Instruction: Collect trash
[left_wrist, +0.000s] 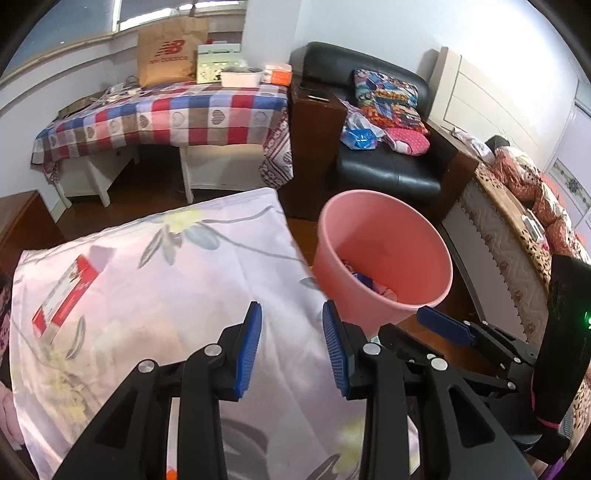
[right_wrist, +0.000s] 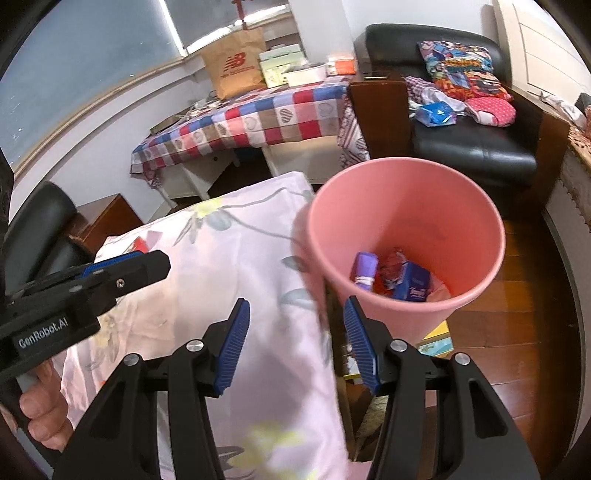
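Both grippers are hovering over the floral cloth (left_wrist: 177, 295) right now, and neither is carrying anything. The left gripper (left_wrist: 291, 347) is hanging with its jaws spread apart and only cloth showing in the gap; the right gripper (right_wrist: 295, 343) is doing the same, jaws parted and empty, just near of the pink bin (right_wrist: 406, 236). That bin is standing off the cloth's right edge, and it is already holding a few things: a purple pack (right_wrist: 365, 267), a blue packet (right_wrist: 412, 286) and something red and crumpled between them. So the job is looking partly done, and this seems to be the gap between one drop and the next pickup. What is waiting is the red-and-white box (left_wrist: 64, 299), lying flat on the far left of the cloth, well apart from the bin and from both grippers. From the right wrist view only a sliver of red is peeking out behind the left gripper's finger. The left gripper is the nearer one, so I am expecting it to be the one going: it needs to be swinging left, lining its open jaws across the box's narrow sides, coming down without bunching the cloth, then closing. More flat packaging (right_wrist: 437, 339) is showing on the floor beneath the bin, but I cannot tell whether that counts as trash.
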